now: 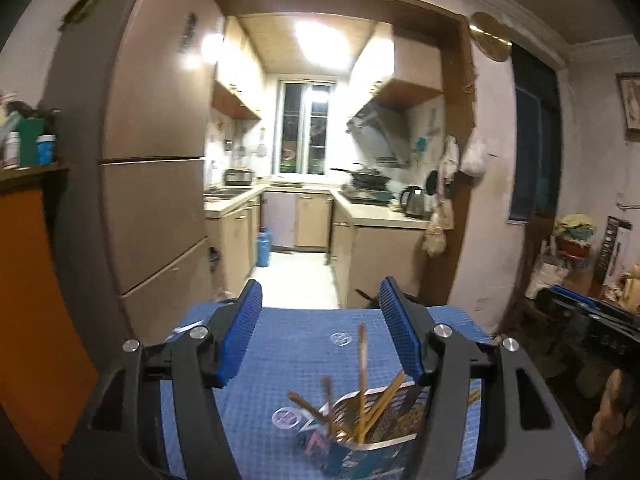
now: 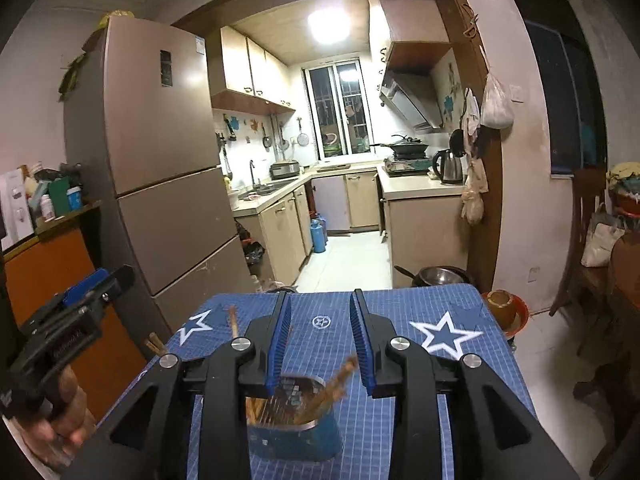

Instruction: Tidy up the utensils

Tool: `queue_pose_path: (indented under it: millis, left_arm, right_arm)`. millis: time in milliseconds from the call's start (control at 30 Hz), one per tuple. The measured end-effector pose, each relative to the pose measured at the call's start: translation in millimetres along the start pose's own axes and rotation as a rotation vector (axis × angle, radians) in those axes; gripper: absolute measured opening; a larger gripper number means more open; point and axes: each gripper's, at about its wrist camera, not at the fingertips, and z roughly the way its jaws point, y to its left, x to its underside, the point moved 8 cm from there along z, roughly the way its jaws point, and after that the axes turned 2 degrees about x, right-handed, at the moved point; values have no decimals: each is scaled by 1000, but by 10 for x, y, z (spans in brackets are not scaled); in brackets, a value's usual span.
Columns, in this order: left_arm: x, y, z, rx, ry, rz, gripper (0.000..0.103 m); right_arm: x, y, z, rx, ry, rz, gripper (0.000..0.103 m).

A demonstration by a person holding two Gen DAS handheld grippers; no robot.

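A bundle of slim brown wooden chopsticks [image 2: 276, 408] stands in a round blue holder cup with a shiny metal rim [image 2: 296, 436], which sits on the blue gridded cutting mat with white stars [image 2: 472, 360] that covers the table. The sticks stand roughly on end, long axes near vertical, and fan outward at their tops: in the left wrist view one stick [image 1: 362, 364] rises almost straight up, another leans toward the right finger, and a third tilts off to the left. In the right wrist view one stick [image 2: 340, 376] leans up and to the right. The left gripper [image 1: 320, 336] hangs above and just behind the cup, its blue-padded fingers spread wide with nothing between them; the chopstick tops reach up into the lower part of that gap without touching either pad. The right gripper [image 2: 320, 340] is likewise parted, less widely, and grips nothing; the cup sits directly below and between its fingers, partly hidden by the left one. Two more loose chopsticks [image 2: 156, 344] lie near the mat's left edge, well apart from the cup.
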Motion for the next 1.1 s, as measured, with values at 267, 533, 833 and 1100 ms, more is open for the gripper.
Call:
queue_pose_path:
  millis: [267, 533, 833, 1100]
  left_arm:
    - [642, 219, -690, -154, 57, 60, 73]
    - [1149, 216, -1216, -202, 126, 88, 87]
    - [1603, 143, -1668, -146, 206, 59, 97]
    - [1917, 226, -1724, -196, 280, 33, 97]
  right_arm:
    - [782, -49, -705, 34, -12, -36, 84]
    - [1515, -74, -1355, 56, 5, 59, 98]
    - [2056, -145, -1839, 131, 55, 129, 98]
    - [2353, -84, -1878, 133, 131, 125, 98]
